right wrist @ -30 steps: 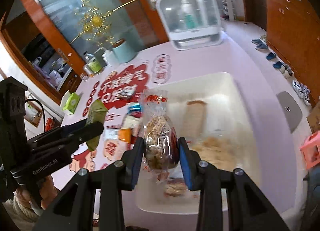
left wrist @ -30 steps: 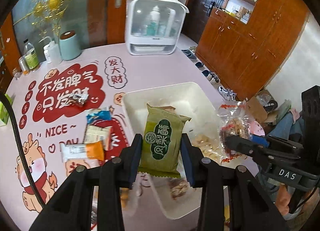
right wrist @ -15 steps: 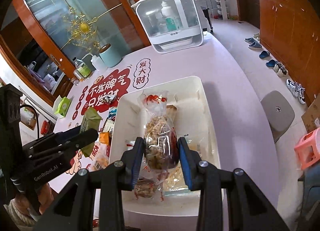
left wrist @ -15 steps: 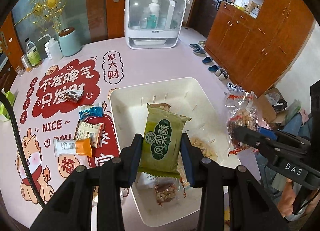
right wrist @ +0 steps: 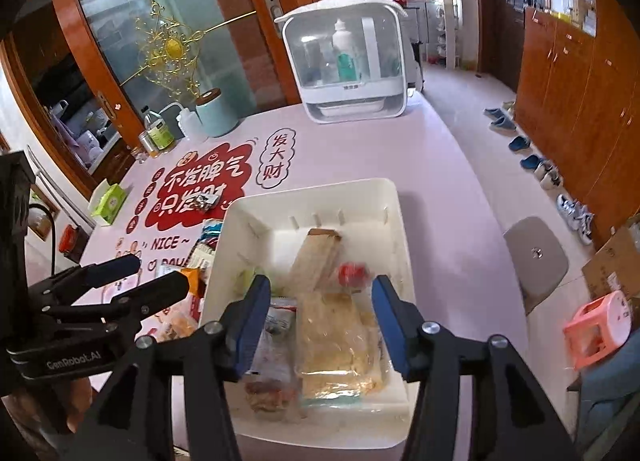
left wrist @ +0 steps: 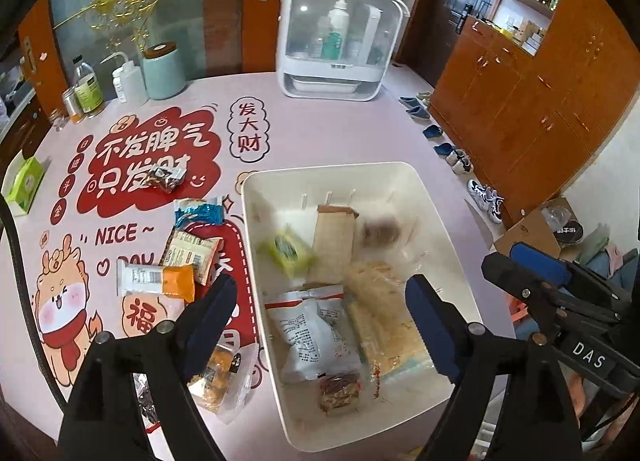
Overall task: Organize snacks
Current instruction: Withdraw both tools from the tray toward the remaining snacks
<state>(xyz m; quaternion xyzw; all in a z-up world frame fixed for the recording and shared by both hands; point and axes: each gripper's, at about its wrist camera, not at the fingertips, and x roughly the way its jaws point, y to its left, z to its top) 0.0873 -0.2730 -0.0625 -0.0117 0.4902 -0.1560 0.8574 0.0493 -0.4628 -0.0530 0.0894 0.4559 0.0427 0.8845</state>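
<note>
Jaws on both grippers are opening, nothing between them. Left gripper [left wrist: 320, 317] and right gripper [right wrist: 318, 321] both hang over the near end of the white bin [left wrist: 404, 177]. Green packet [left wrist: 286, 251] and clear bag [left wrist: 380, 229] lie blurred inside the bin. Leftover snacks sit on the table [left wrist: 320, 133] left of the bin: pastry pack [left wrist: 218, 375] nearest, just beside the left gripper, then orange bar [left wrist: 156, 281], long axis crosswise, blue packet [left wrist: 198, 213] farther. Left hand looks nearer for the next pick.
</note>
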